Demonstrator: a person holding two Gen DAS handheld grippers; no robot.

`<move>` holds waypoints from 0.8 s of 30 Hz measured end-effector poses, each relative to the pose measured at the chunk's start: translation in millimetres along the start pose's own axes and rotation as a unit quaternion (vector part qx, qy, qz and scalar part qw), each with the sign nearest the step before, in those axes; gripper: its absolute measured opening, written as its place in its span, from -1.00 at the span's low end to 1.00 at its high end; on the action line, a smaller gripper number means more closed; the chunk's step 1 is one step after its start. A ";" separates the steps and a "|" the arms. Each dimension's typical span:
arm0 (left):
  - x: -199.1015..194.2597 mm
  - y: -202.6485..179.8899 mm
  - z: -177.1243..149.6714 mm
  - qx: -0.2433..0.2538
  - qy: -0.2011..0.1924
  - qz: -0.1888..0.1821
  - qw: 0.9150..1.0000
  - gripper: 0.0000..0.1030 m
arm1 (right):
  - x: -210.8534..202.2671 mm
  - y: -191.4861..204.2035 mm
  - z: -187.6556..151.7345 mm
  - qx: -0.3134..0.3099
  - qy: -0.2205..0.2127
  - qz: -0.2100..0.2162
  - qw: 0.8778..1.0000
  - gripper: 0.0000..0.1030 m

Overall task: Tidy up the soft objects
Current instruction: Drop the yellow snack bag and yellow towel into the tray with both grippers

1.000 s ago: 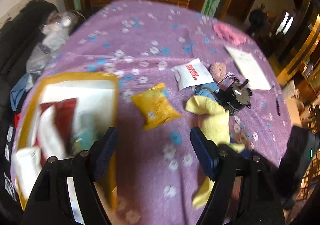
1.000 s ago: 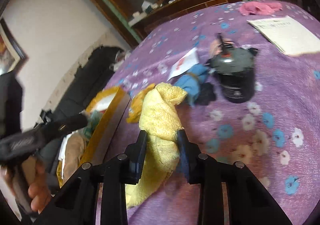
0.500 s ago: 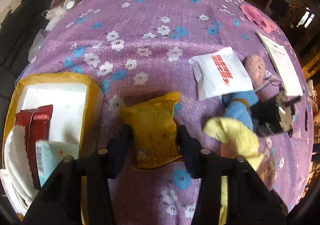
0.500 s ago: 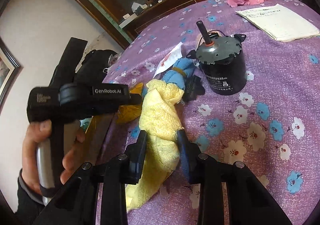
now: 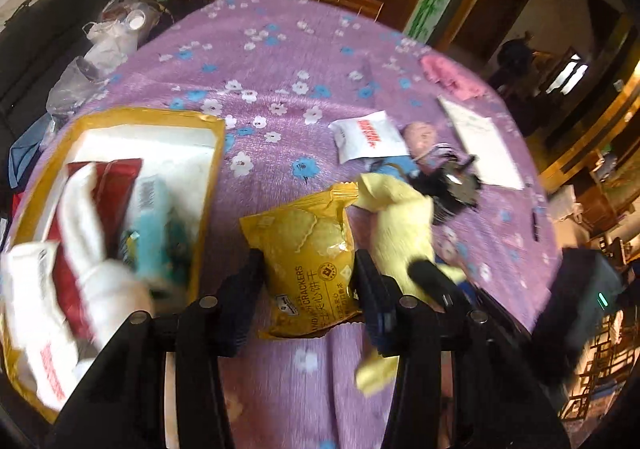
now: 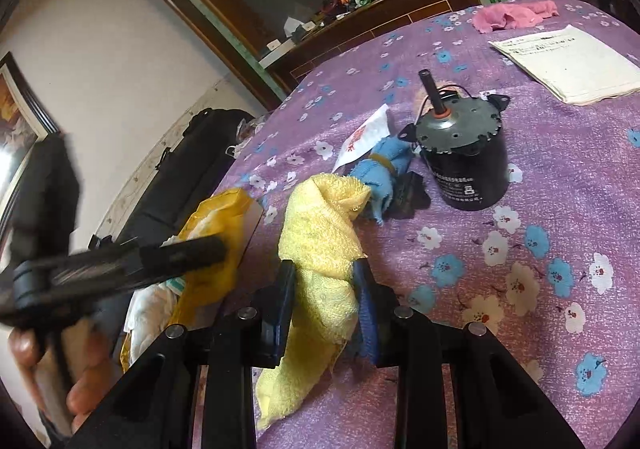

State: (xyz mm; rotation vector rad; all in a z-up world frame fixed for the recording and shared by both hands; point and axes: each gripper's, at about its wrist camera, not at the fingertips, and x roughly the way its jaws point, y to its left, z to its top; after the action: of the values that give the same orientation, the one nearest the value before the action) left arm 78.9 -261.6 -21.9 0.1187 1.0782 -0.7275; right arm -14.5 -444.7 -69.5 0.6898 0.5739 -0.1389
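My left gripper [image 5: 309, 269] is shut on a yellow cracker packet [image 5: 304, 225], its pads pressing both sides just above the purple flowered cloth. A yellow box [image 5: 140, 115] with white lining lies to its left, with red, white and teal packets inside. My right gripper [image 6: 324, 273] is shut on a yellow towel [image 6: 320, 217], its jaws closing a little tighter on it; the towel's top stands bunched and its tail hangs under the fingers. The same towel [image 5: 400, 217] shows right of the packet. In the right wrist view the left tool [image 6: 120, 265] is a blur in a hand [image 6: 80, 389].
A black motor [image 6: 464, 161] stands beyond the towel, with a blue cloth [image 6: 380, 173] and a white packet [image 5: 366, 139] beside it. Farther back lie a paper sheet [image 6: 568, 65] and a pink cloth [image 6: 512, 15]. A black bag and plastic bags crowd the table's left edge.
My left gripper went from open over the box to closed around the cracker packet, then drew back with the packet in it. The right gripper stayed put on the towel.
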 end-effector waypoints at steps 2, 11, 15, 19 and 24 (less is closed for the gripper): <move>-20.3 8.9 -13.8 -0.004 -0.014 -0.008 1.000 -0.15 | -1.2 -0.8 -0.7 0.000 -0.001 0.009 1.000 -0.47; -81.2 80.5 -43.8 -0.057 -0.054 -0.004 0.997 -0.15 | -15.7 7.3 -4.9 -0.020 -0.034 0.023 0.999 -0.47; -98.3 117.6 -43.7 -0.082 -0.073 0.015 0.994 -0.15 | -28.3 18.4 -7.3 -0.024 -0.054 0.032 0.998 -0.47; -98.1 142.2 -36.4 -0.093 -0.079 0.030 0.992 -0.15 | -41.8 49.8 -7.7 -0.030 -0.062 0.060 0.996 -0.47; -77.6 160.0 -17.8 -0.081 -0.067 0.046 0.993 -0.15 | -23.8 108.7 -1.9 -0.075 -0.029 0.086 0.993 -0.46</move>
State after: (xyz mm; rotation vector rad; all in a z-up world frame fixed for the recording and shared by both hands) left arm 139.5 -94.2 -6.2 -0.0200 0.9925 -0.5548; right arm -2.2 -361.4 3.3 0.5839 0.4621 0.0452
